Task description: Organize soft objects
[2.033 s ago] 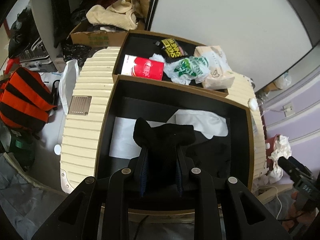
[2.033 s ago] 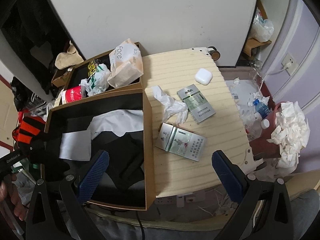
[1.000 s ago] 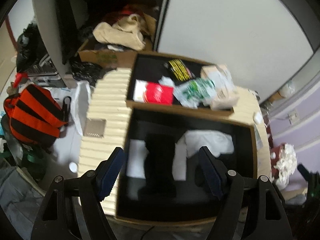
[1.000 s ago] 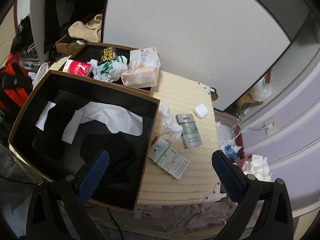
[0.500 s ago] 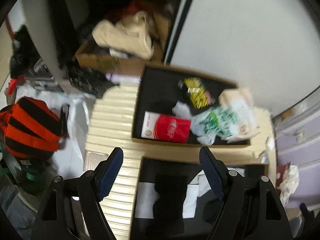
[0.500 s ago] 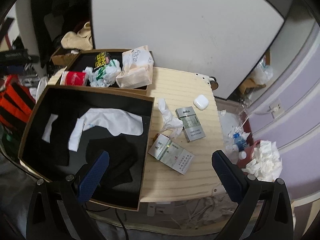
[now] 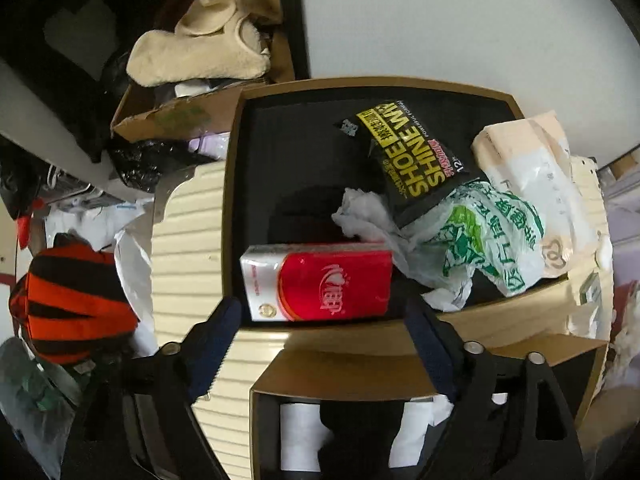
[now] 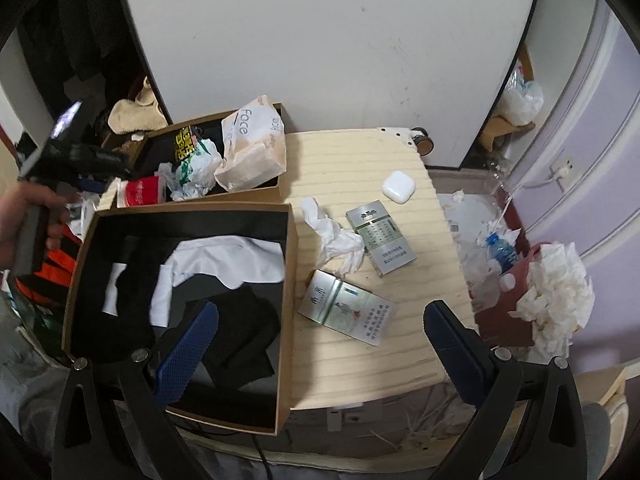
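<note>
My left gripper (image 7: 320, 338) hangs over the far brown box (image 7: 228, 216), its jaws opening and nothing between the pads. Just below its tips lies a red tissue pack (image 7: 320, 282). Beside the pack are a crumpled white tissue (image 7: 360, 212), a black shoe-wipes pack (image 7: 412, 148), a green-printed plastic bag (image 7: 488, 236) and a beige tissue pack (image 7: 532, 184). My right gripper (image 8: 320, 356) stands open and empty above the right wall of the near box (image 8: 286, 280). That box holds black cloth (image 8: 240, 332) and white cloth (image 8: 228, 256).
Both boxes sit on a cream ribbed suitcase (image 8: 360, 168). On it lie a crumpled tissue (image 8: 332, 236), two cigarette cartons (image 8: 380, 240) and a white earbud case (image 8: 398, 186). An orange-black striped bag (image 7: 72, 300) lies left. A tissue-filled bin (image 8: 552, 292) stands right.
The left gripper let go of the black cloth in the near box, moved on to the far box and came down over the red tissue pack. The right gripper's view rolled slightly.
</note>
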Demonstrator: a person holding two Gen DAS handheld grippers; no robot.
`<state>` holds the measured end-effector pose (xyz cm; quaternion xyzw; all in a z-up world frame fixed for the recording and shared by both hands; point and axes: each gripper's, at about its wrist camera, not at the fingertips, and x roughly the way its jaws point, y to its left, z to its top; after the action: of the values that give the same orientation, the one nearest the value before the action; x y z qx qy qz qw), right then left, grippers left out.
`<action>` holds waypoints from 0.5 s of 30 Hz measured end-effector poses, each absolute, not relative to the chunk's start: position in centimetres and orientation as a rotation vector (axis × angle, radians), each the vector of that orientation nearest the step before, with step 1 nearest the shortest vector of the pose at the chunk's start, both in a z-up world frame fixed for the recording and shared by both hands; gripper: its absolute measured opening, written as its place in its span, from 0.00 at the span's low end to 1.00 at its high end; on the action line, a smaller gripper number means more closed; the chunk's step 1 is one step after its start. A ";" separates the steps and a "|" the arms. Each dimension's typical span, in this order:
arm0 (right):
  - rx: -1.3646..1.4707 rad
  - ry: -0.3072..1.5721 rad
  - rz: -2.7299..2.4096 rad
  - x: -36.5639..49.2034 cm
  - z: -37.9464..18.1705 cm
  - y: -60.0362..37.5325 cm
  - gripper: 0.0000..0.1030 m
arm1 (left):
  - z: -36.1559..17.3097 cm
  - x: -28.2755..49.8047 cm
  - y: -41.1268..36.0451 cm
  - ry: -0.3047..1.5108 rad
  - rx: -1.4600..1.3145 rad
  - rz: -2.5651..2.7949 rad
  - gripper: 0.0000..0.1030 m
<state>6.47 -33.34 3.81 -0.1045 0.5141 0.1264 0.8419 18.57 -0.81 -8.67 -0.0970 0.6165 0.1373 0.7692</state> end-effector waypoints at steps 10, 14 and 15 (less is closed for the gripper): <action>-0.150 1.115 0.293 6.7 3.7 -34.0 0.99 | -10.7 20.1 -0.5 1.347 -0.280 0.248 1.00; -0.134 1.123 0.294 6.8 3.6 -34.1 0.99 | -12.2 20.6 -0.7 1.379 -0.269 0.265 1.00; -0.136 1.124 0.291 6.9 3.6 -34.1 0.99 | -12.7 20.7 -0.6 1.391 -0.272 0.274 1.00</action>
<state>6.86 -34.12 3.56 -0.0640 0.5304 0.1372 0.8341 20.71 -0.62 -12.71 -0.1243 0.6365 0.1253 0.7508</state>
